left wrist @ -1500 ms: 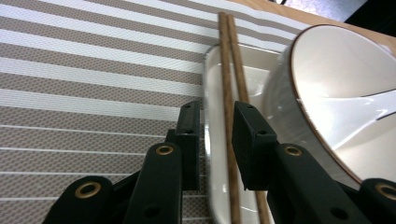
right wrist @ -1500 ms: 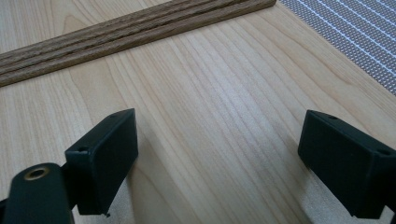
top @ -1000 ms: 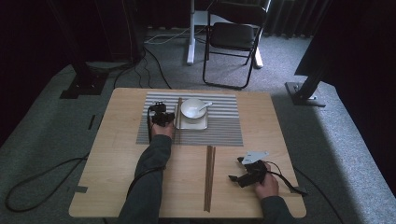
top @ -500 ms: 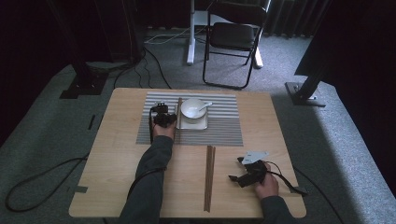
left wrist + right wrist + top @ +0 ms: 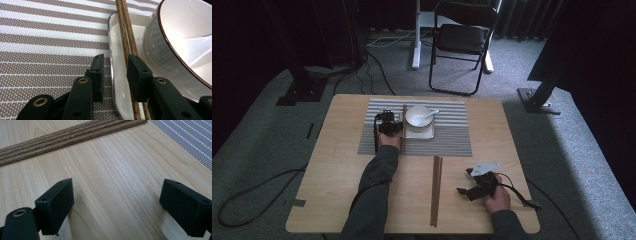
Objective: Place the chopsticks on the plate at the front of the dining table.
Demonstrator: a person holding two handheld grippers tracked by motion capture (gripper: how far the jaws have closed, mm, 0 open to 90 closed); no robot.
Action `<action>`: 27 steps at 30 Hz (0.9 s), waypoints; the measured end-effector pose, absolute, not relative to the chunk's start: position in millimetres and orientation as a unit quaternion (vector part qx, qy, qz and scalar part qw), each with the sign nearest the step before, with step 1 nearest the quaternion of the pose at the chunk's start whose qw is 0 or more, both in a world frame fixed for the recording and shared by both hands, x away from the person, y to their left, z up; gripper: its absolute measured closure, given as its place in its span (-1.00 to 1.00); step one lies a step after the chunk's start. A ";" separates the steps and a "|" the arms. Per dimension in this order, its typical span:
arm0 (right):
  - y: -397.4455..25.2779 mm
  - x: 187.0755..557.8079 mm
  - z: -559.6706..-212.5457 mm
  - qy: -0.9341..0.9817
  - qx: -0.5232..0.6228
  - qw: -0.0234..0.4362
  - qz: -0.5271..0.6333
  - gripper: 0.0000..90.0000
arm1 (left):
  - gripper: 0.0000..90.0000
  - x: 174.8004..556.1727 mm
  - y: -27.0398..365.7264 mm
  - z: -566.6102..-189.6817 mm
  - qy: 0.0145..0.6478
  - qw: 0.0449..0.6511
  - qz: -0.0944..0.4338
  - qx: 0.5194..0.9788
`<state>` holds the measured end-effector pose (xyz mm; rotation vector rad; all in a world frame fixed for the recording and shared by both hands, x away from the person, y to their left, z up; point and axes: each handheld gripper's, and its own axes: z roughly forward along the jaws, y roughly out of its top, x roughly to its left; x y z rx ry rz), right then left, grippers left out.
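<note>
I see a dim room with grey carpet, a folding chair [image 5: 463, 42] beyond the far edge, cables on the floor at left, and a light wooden desk [image 5: 337, 170] in the middle. A striped placemat [image 5: 452, 135] lies on the desk's far half, with bare wood all around it; the near left part of the desk is open, and so is the strip along the right edge. On the placemat sits a shallow white tray [image 5: 117, 70] carrying a white bowl [image 5: 418, 116] with a spoon [image 5: 432, 113] in it. My left arm reaches forward from the bottom edge, sleeve straight along the desk, and the left gripper [image 5: 388, 125] sits just left of the bowl. In the left gripper view its jaws stand part open, astride the tray's left rim, with one pair of chopsticks [image 5: 127, 37] running between them and lying against the right jaw; I cannot tell whether the pair is pinched. That close view also shows the chopsticks lying over the tray beside the bowl's wall. My right hand [image 5: 498, 199] rests near the desk's near right corner, holding the right gripper [image 5: 464, 181] pointed left. Its own view shows the jaws wide apart over bare wood, holding nothing, with a second pair of chopsticks [image 5: 435, 190] lying ahead of them and the placemat's corner at upper right.
</note>
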<state>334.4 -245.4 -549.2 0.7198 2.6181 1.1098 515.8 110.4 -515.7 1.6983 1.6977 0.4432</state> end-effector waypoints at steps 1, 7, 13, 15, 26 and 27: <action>-245.4 334.4 -549.2 0.888 0.244 0.104 0.376 -0.74 | 0.50 515.8 109.3 -516.0 0.653 0.342 0.171 0.654; -245.5 334.4 -549.2 0.888 0.244 0.104 0.376 -0.74 | 0.50 516.0 107.7 -516.5 0.653 0.342 0.170 0.655; -245.4 334.4 -549.2 0.888 0.244 0.104 0.376 -0.74 | 0.49 516.3 107.5 -516.5 0.653 0.342 0.169 0.655; -245.4 334.4 -549.1 0.888 0.244 0.104 0.376 -0.74 | 0.50 516.3 107.4 -516.5 0.652 0.342 0.170 0.655; -245.4 334.4 -549.2 0.888 0.244 0.104 0.376 -0.74 | 0.45 509.8 110.9 -511.2 0.645 0.348 0.178 0.657; -245.5 334.4 -549.2 0.888 0.244 0.104 0.376 -0.74 | 0.44 508.7 111.7 -510.3 0.644 0.347 0.178 0.658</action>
